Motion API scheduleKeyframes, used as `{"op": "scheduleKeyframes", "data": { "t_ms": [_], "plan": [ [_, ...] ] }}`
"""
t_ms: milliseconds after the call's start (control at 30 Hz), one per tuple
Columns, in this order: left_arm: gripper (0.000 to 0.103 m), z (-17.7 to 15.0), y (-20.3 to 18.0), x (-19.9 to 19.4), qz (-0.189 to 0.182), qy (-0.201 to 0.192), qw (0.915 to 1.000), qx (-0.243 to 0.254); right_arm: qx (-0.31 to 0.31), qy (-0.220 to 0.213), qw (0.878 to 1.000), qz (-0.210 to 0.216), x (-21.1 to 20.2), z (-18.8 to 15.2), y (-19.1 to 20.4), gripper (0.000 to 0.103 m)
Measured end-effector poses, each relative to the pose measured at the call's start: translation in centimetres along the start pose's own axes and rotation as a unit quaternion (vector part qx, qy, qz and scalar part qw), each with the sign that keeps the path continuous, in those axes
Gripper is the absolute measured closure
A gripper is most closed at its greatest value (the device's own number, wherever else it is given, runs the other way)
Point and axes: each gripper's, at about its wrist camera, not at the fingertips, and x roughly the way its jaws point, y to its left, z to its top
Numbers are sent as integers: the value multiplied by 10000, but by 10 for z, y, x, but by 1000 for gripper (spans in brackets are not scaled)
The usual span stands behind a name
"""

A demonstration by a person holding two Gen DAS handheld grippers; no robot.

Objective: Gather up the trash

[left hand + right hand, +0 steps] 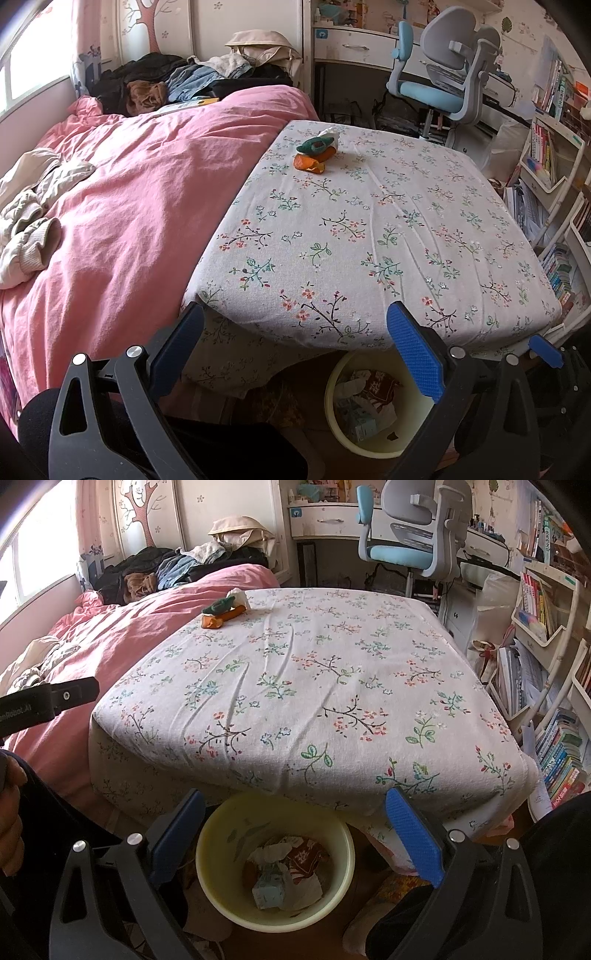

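**Both grippers empty above the bin**

Plainly, the left gripper point(295, 354) has its blue pads point(415, 358) spread wide at the bottom of the left wrist frame, holding nothing and touching nothing. The right gripper point(295, 838) is spread just as wide in its own view, also empty; its tip shows at the lower right of the left frame.

Below and between the right fingers sits a yellow bin point(275, 860) on the floor, partly tucked under the table edge, with crumpled paper and wrappers inside. In the left view the bin point(332, 387) lies at bottom centre, half hidden by the right-hand pad.

A floral cloth point(369, 229) covers the table and fills mid-frame. On its far side, in the upper centre of the left frame, lies the trash point(314, 153): green, orange and white scraps touching one another, well apart from both grippers. In the right view that trash point(221, 613) sits upper left.

A pink duvet point(129, 192) fills the left; a chair point(439, 70) stands upper right.
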Motion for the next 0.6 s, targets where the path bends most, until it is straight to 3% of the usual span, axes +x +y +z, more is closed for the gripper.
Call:
{"op": "scheduleKeyframes", "data": {
  "t_ms": [600],
  "plan": [
    [7, 0, 0, 1, -2, 7, 10000, 5, 4, -30, 10000, -23, -2, 1, -1, 9]
  ]
}}
